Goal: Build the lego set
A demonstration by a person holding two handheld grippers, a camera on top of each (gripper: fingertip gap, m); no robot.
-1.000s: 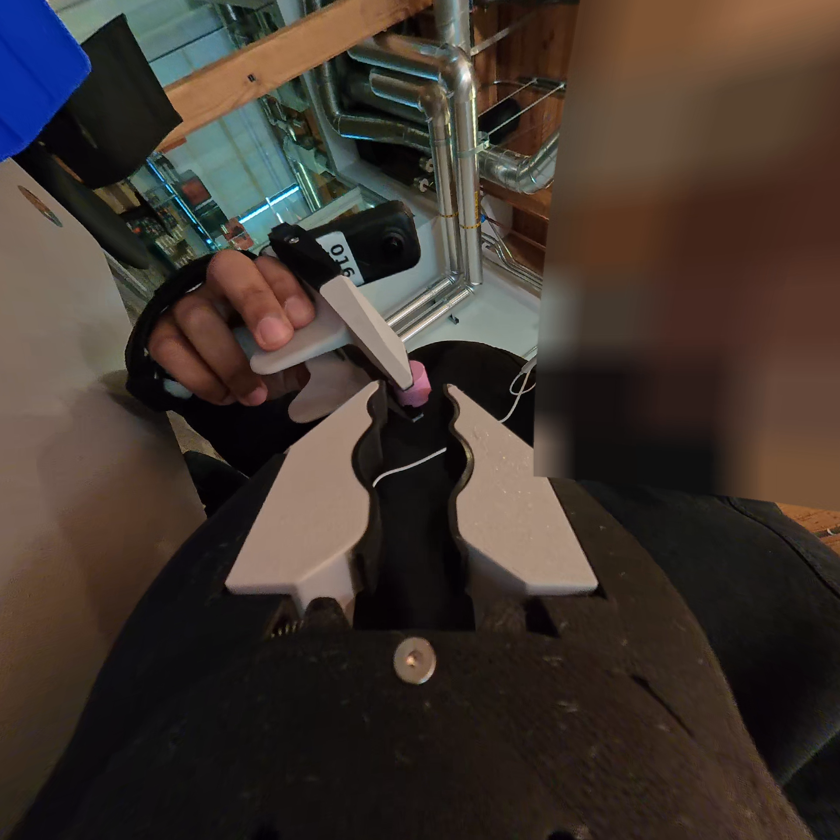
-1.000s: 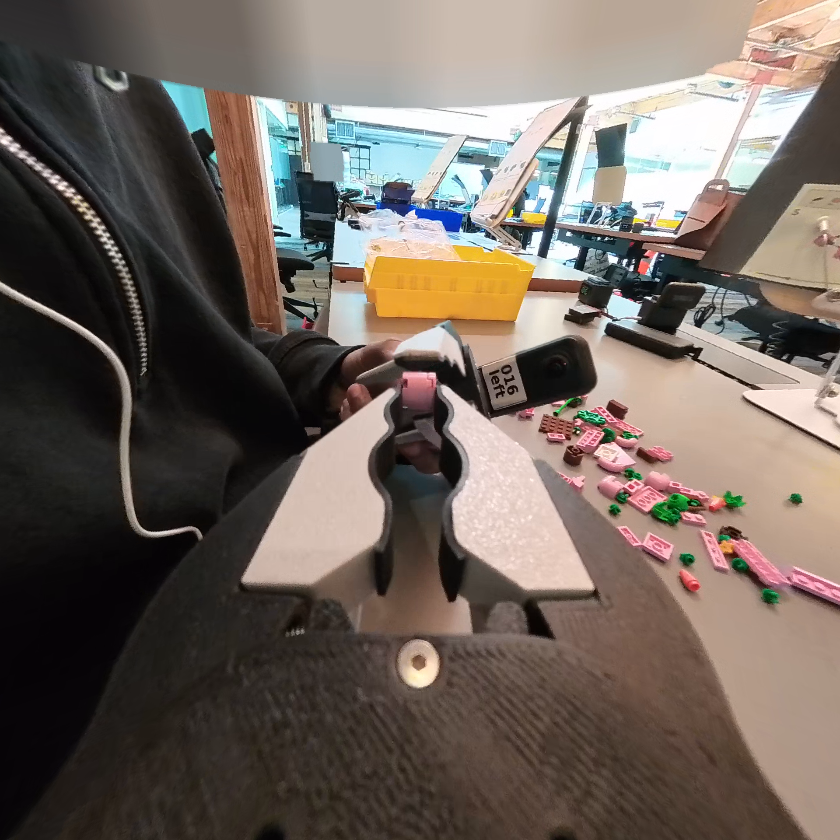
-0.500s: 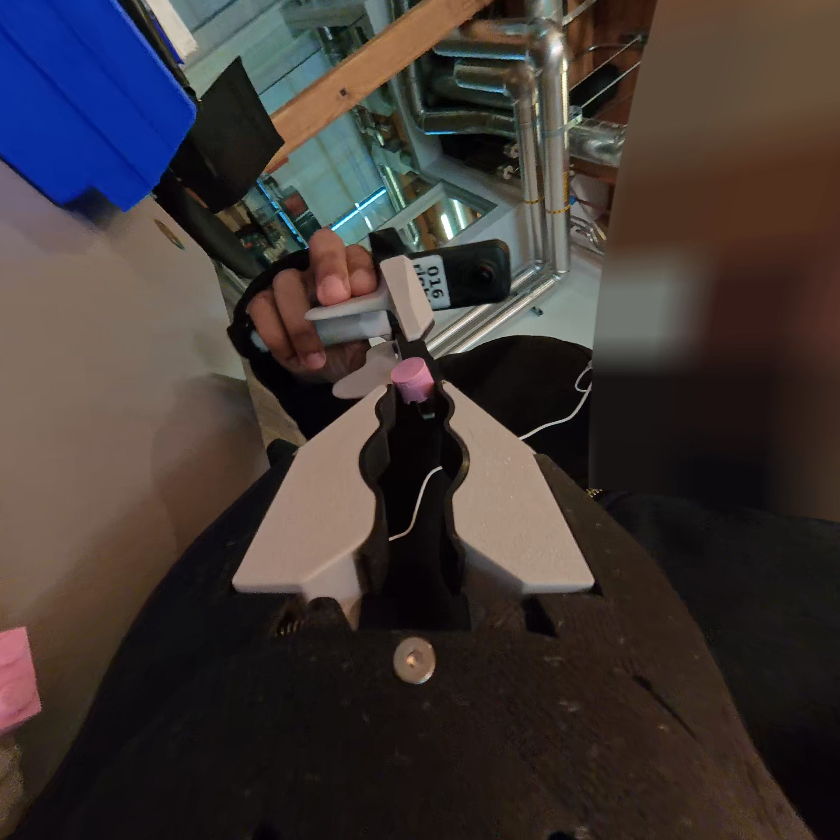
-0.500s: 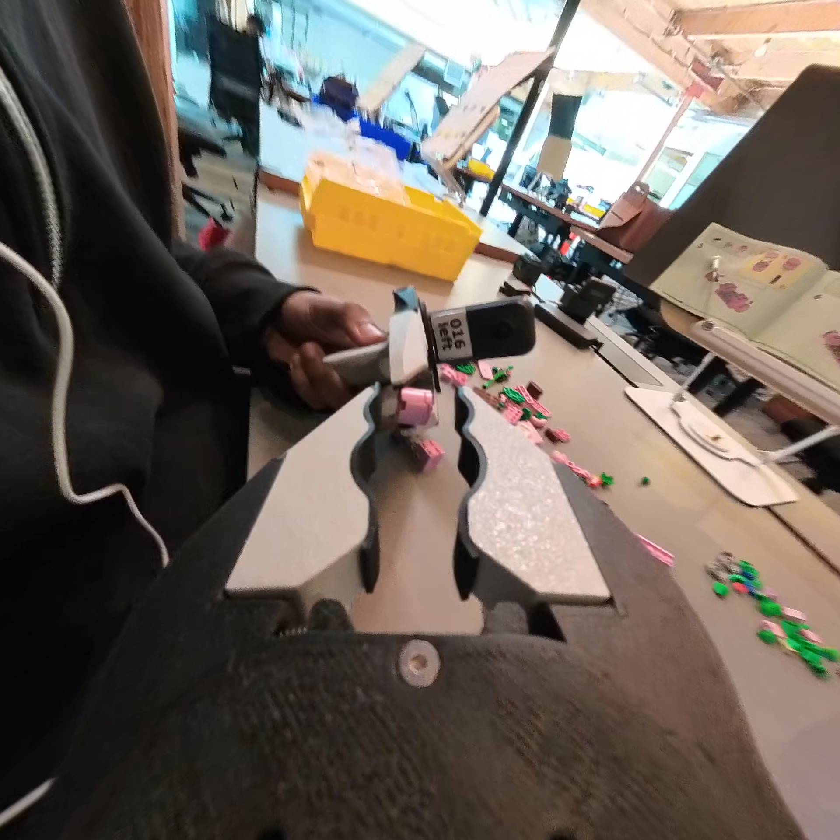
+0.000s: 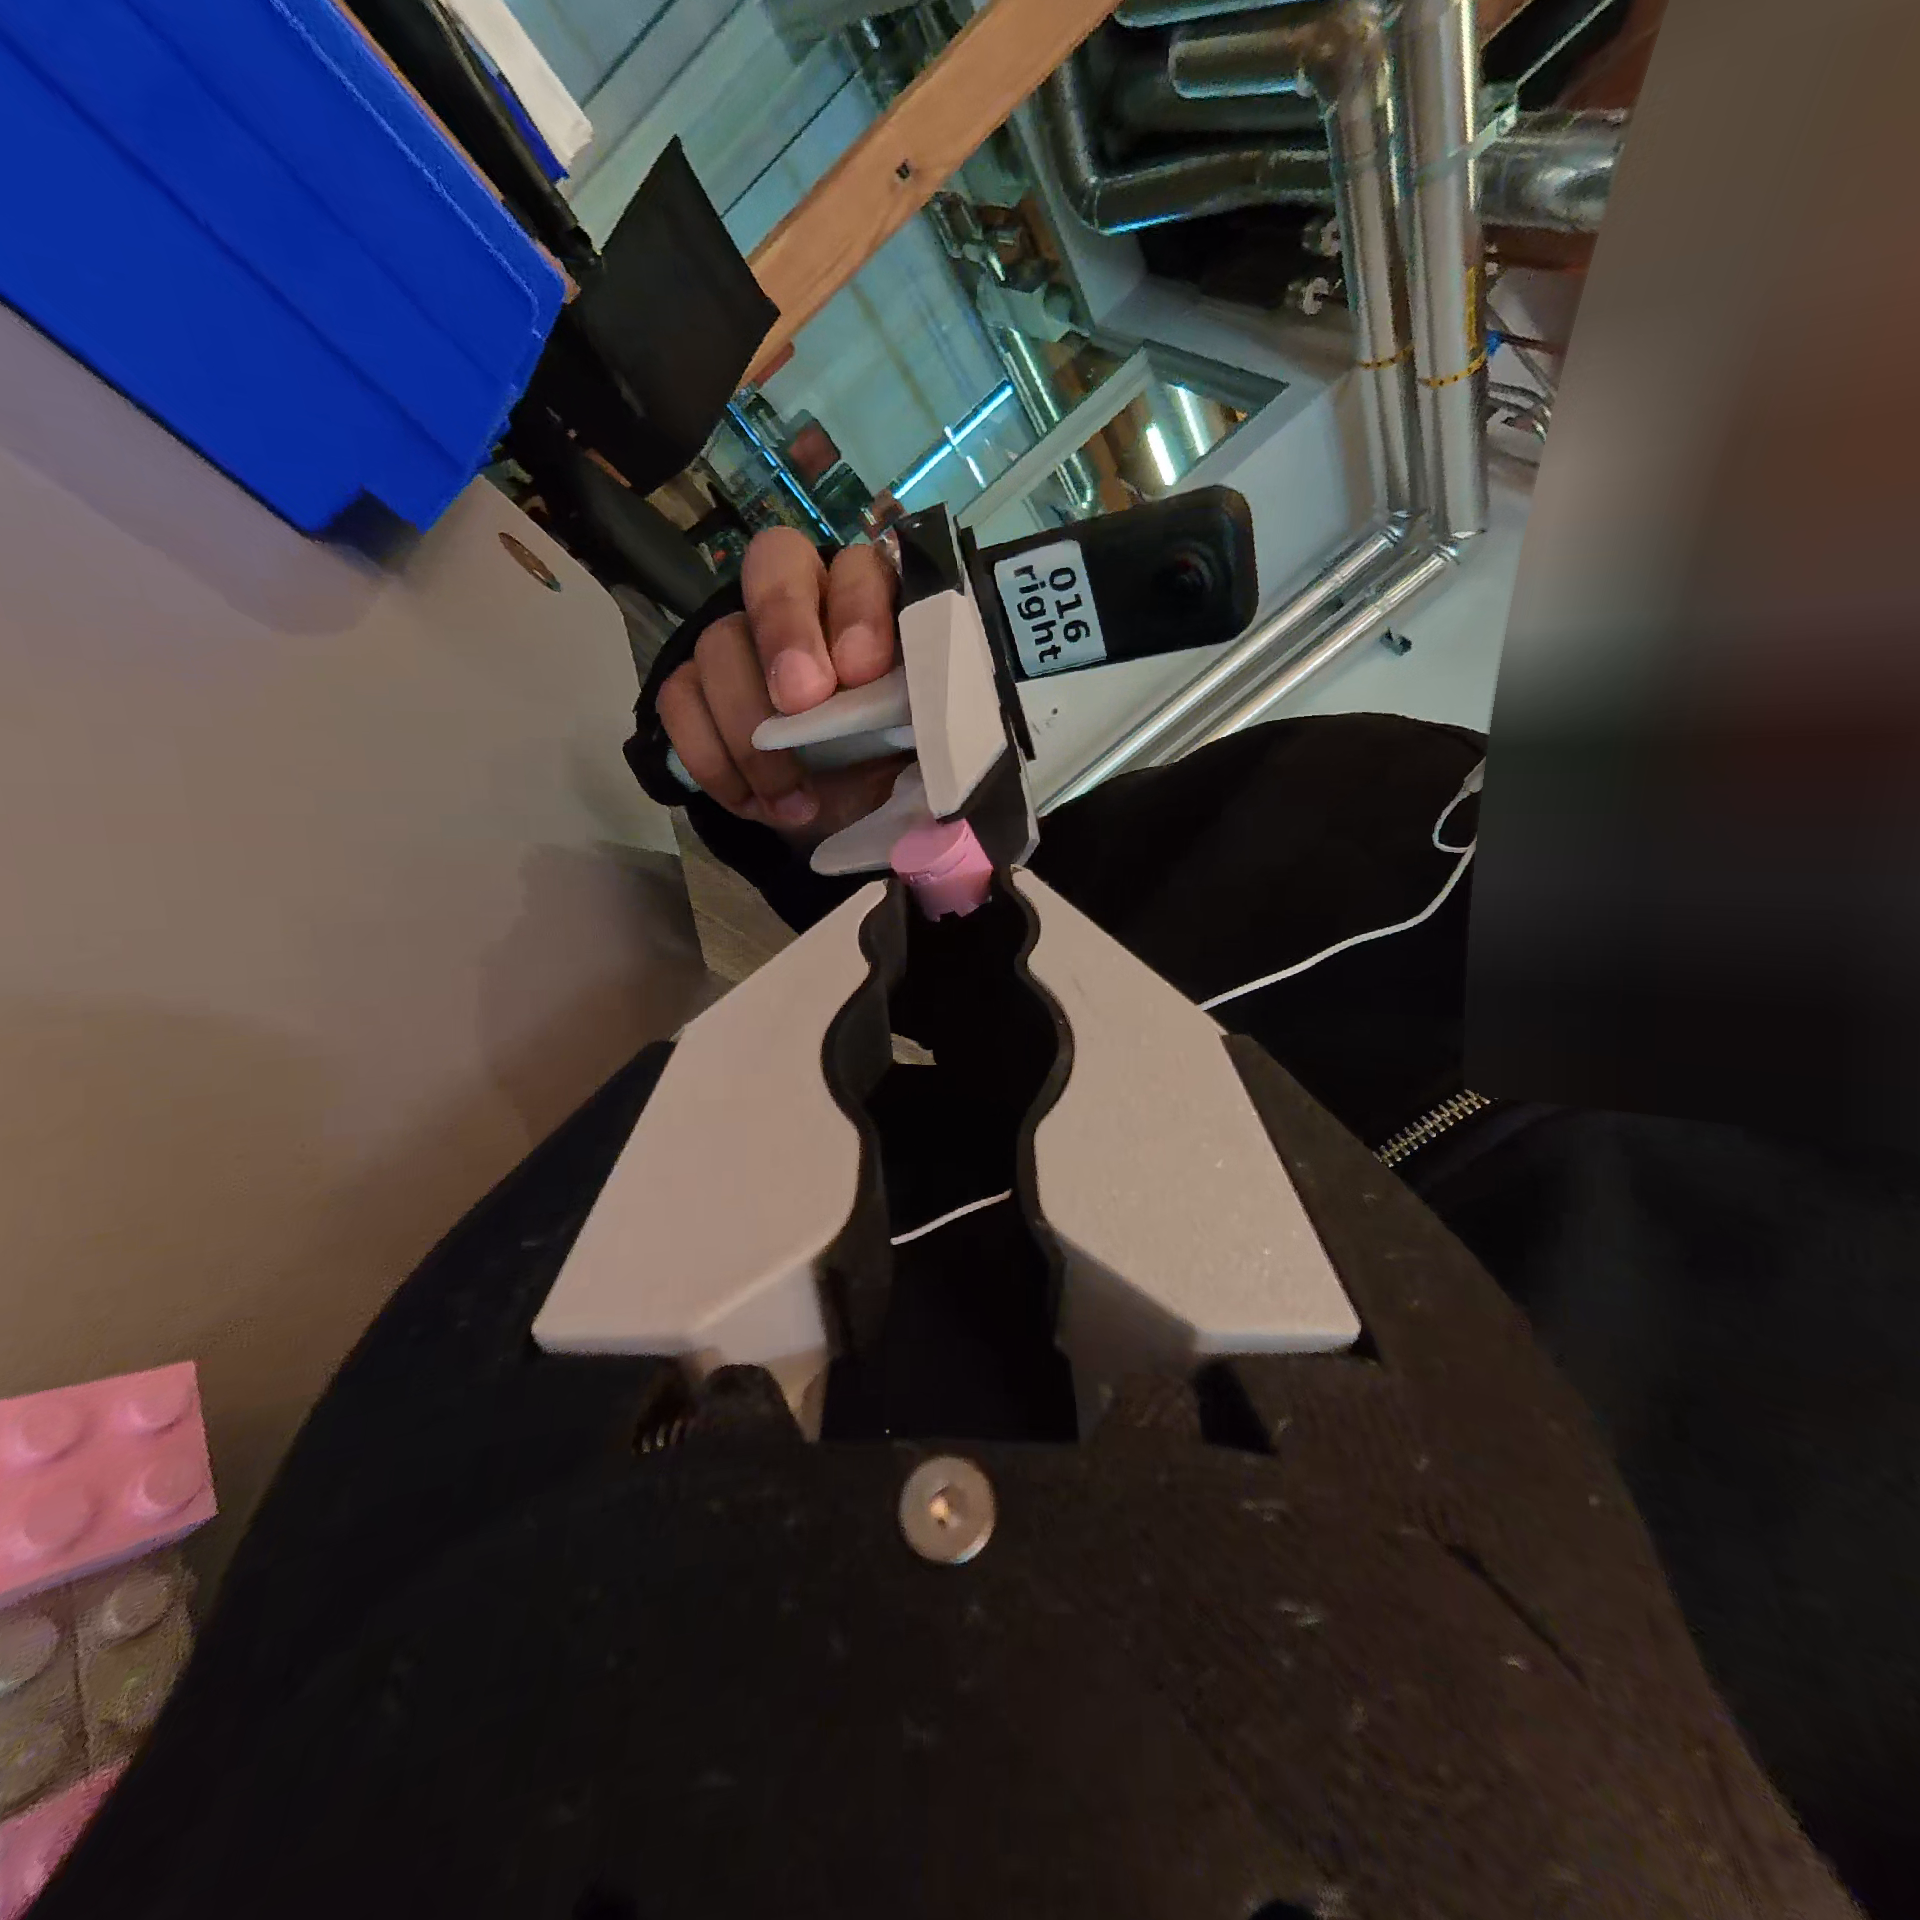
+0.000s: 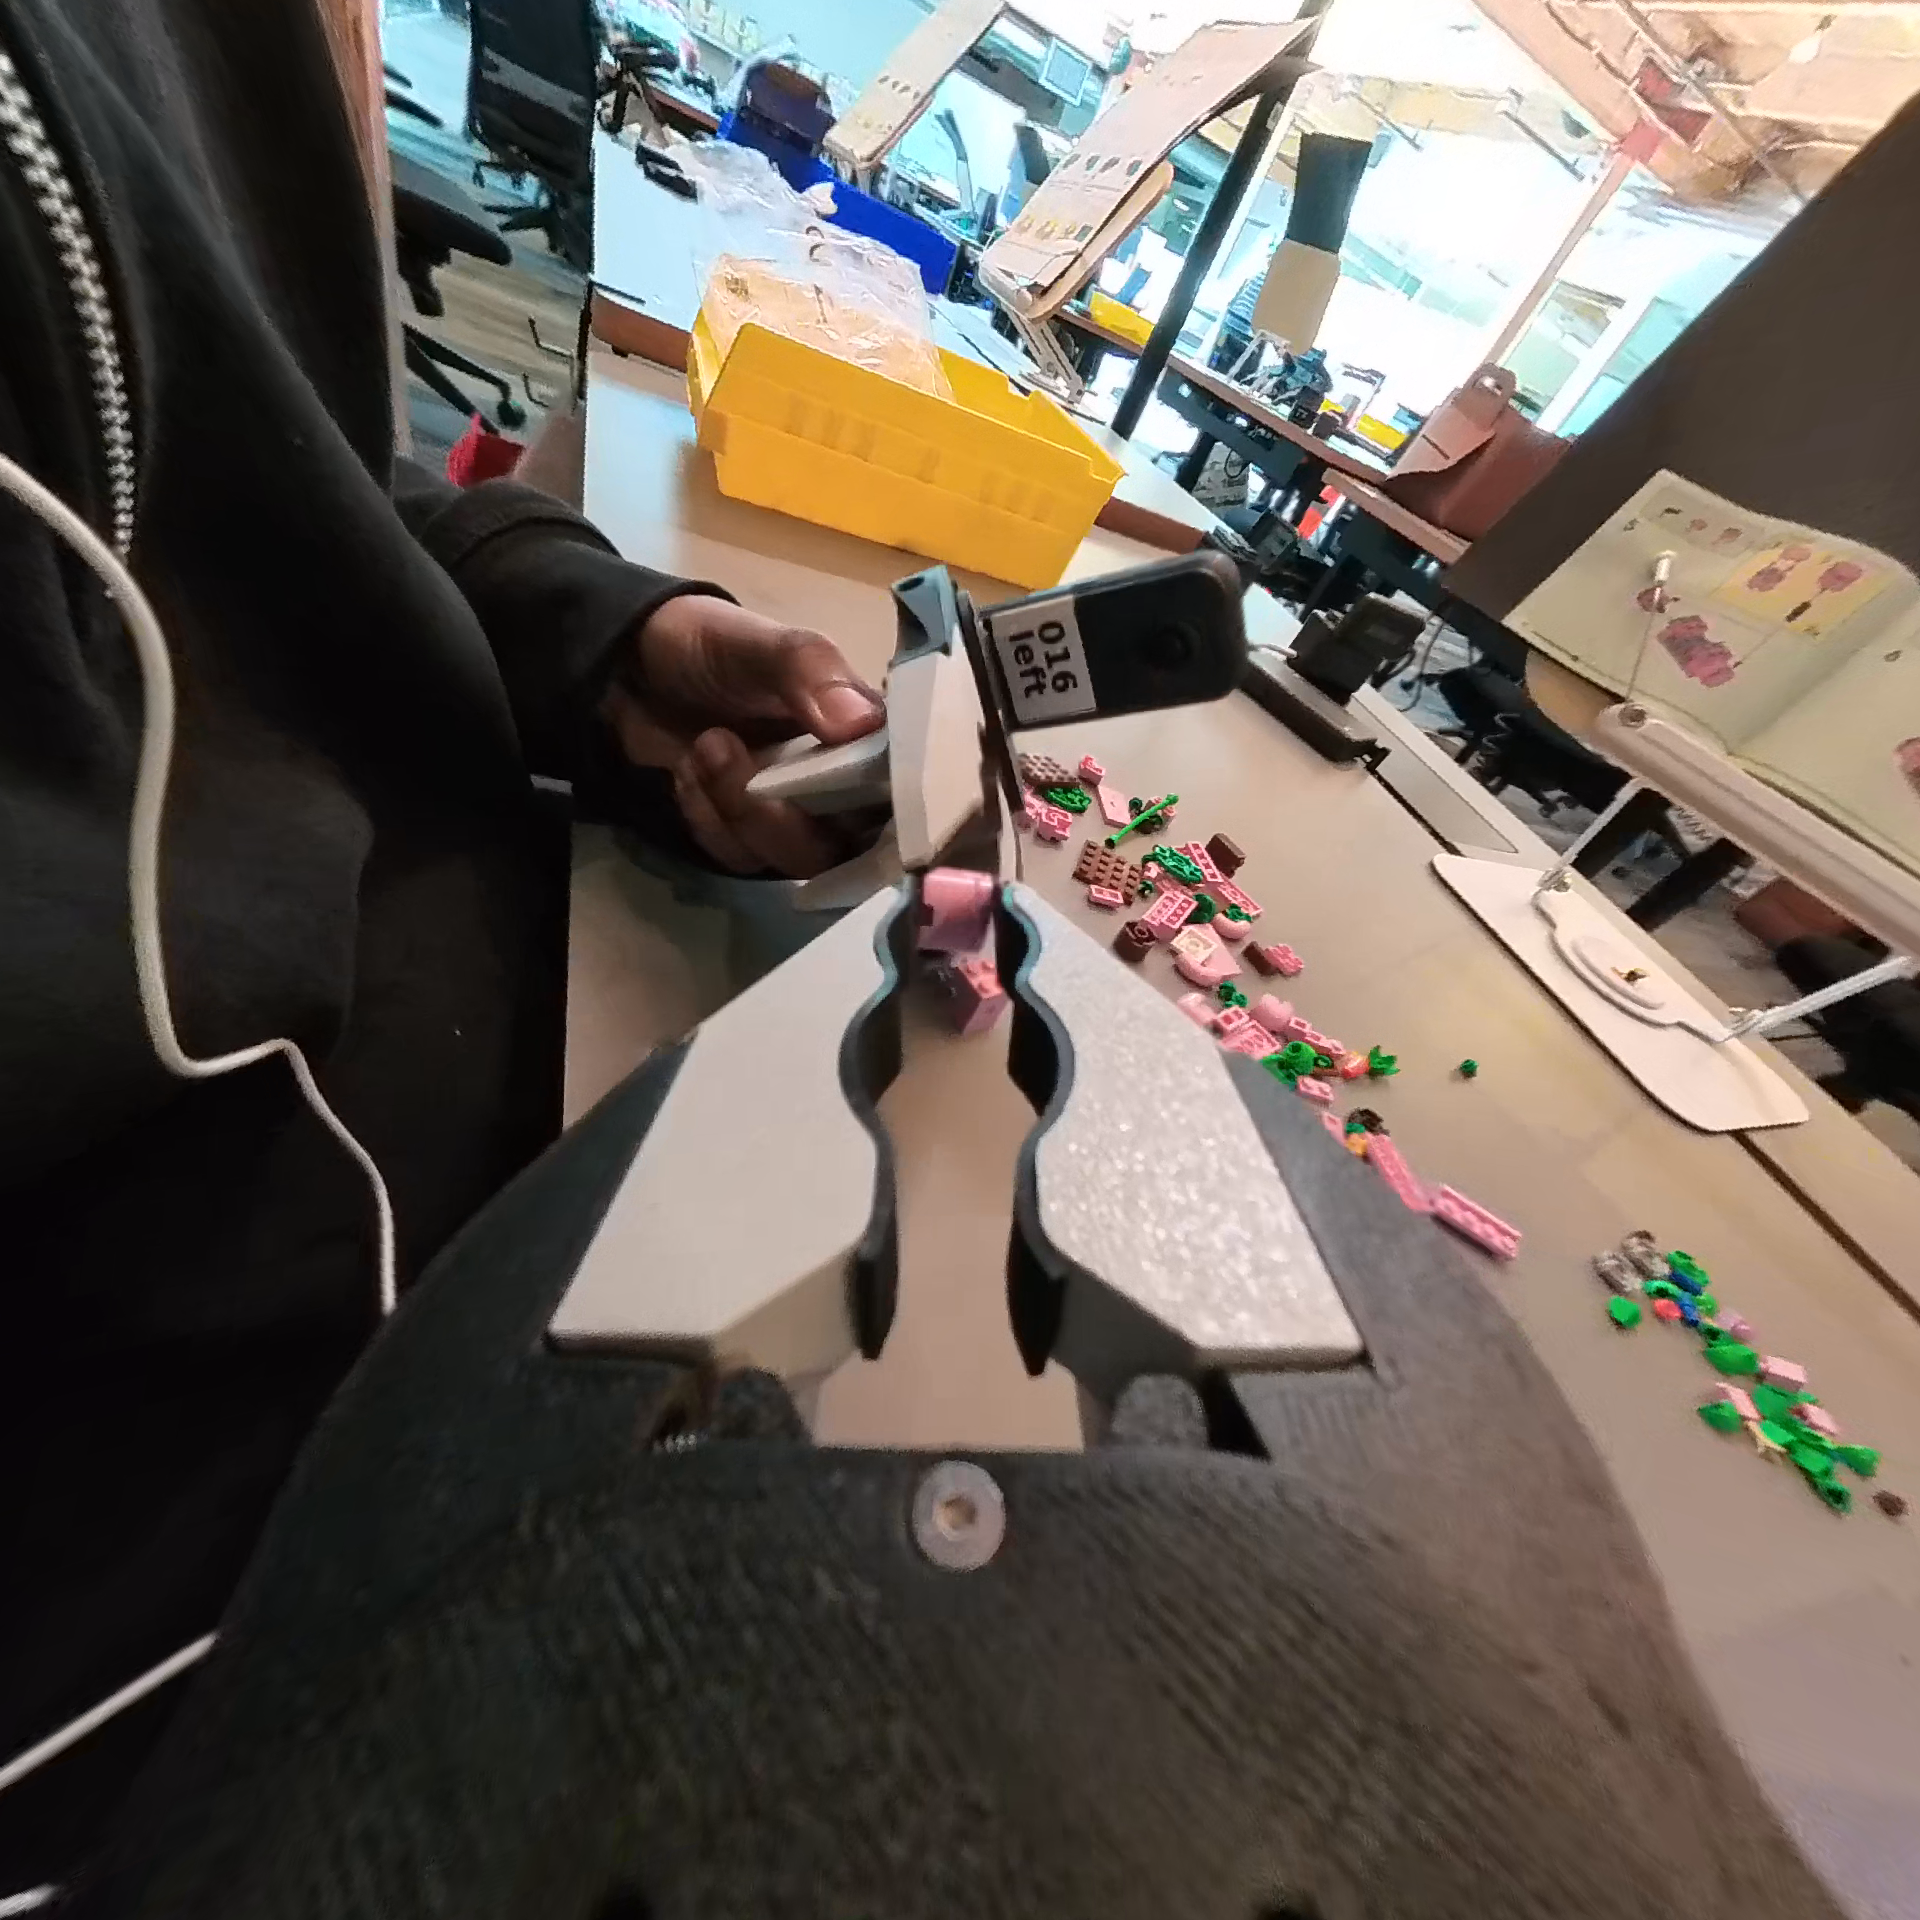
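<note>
Open workshop, grey tabletop [image 6: 1299,935] | my left gripper [image 5: 948,902] fingers pinch the pink round piece [image 5: 940,871] at their tips | right gripper [image 6: 954,914], half spread a moment ago, now closes on the same pink assembly [image 6: 961,951] | looks like a press-together or hand-over | loose bricks [image 6: 1195,904] wait beyond.

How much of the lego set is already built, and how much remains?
Little looks done: only a small pink assembly exists, held up between both grippers. In hand: the left gripper and the right gripper both pinch it at their tips, apparently pressing parts together. Left: many loose pink, green and brown pieces lie scattered on the table.
</note>
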